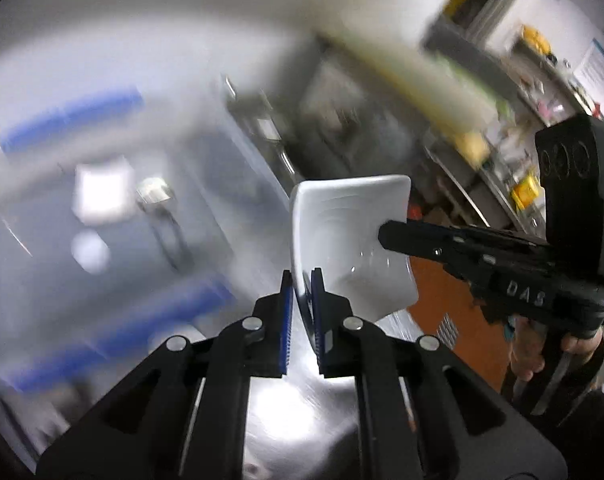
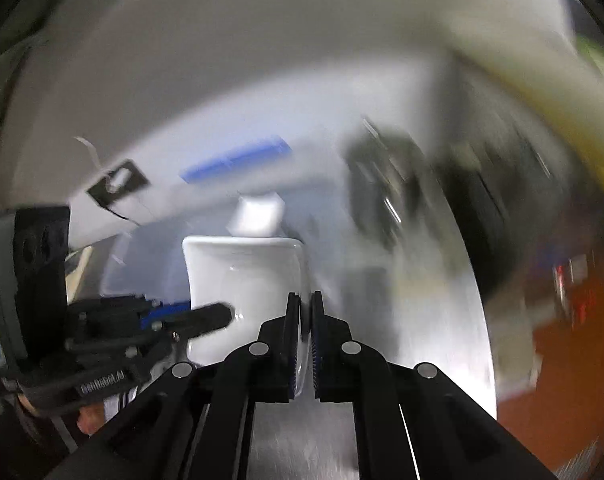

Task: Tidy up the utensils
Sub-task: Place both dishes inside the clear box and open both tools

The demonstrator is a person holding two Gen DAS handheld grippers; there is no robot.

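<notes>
Above a brushed steel counter, a white square dish hangs clear of the surface, gripped from two sides. The left gripper is clenched on the dish's left rim, blue pads pressing either face of the edge. The right gripper is clenched on the opposite rim; in the left view it enters from the right, its black fingertip lying over the dish's inner wall. A hand wraps the right gripper's handle low at the right edge of that view.

The counter is bare metal with a bright glare patch directly under the left gripper. Its surface is streaked by motion blur in both views.

Background, left view: heavily blurred. Two blue bands show at left, one high and one low; what they belong to cannot be told. Between them sit a pale square shape and a small round pale one; neither can be identified. At upper right stand metal shelves with yellow items on several levels. An orange-brown floor shows beyond the counter's right edge, below the dish.

Background, right view: a pale wall fills the top. One blue band sits past the dish, a white blurred block just behind the far rim. Dark blurred shapes stand to the right; orange floor at lower right.
</notes>
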